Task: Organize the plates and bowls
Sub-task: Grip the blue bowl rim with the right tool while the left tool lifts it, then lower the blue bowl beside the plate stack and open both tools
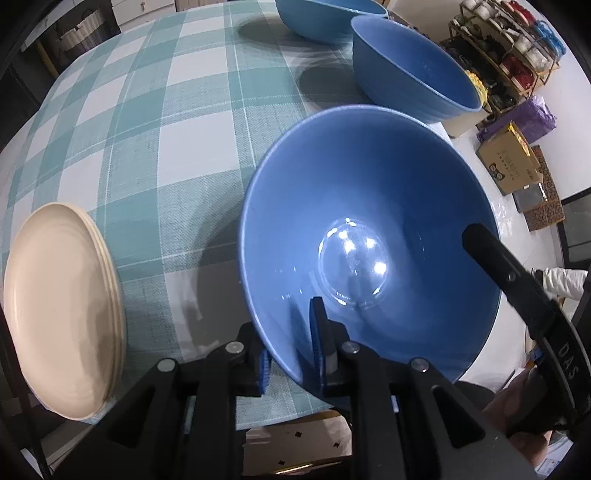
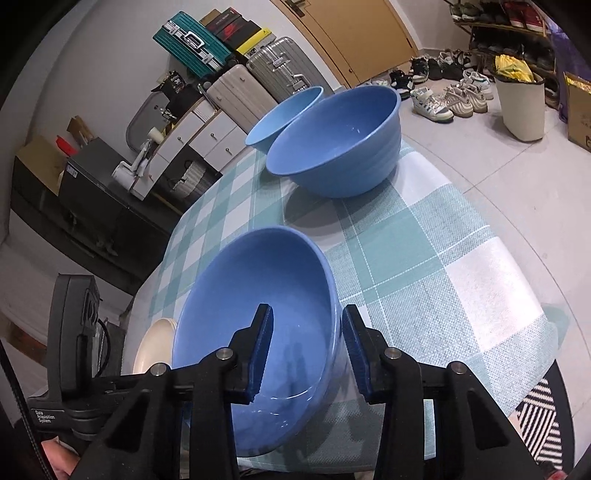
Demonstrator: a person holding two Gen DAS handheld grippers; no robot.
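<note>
Plainly the risk sits with the near bowl (image 1: 369, 236), blue and glossy, at the table's near edge, its near side seemingly raised off the checked tablecloth (image 1: 147, 129) and partly out past the edge. The left gripper (image 1: 291, 350) has its jaws drawn close on the rim nearest the person, one pad outside the wall and one inside. Fisheye bend makes it hard to be sure, but the pads look to be pinching the wall.

The right gripper (image 2: 308, 347) straddles the opposite wall with jaws part-way apart. Its outer pad is just beside the wall and the inner pad hangs clear inside the bowl, so it has no bite yet.

What could go wrong:
- A thin-rim pinch on slick glaze, w/ the bowl's weight far from the pads, could let the bowl swing or slip, esp. if the left grip eases before the right one clamps.
- A slip here likely sends it off the table edge, not back onto the cloth.
- If the right jaws close off-centre, they could shove the wall sideways and twist the rim out of the left pads.
- Carrying it to nest in the second bowl (image 1: 413, 70), which sits by the table's right edge w/ the far bowl (image 1: 325, 18) just behind, a hard landing could chip a rim or nudge that bowl off.
- A wide left swing could clip the plate stack (image 1: 62, 310), beige, near the left edge.
</note>
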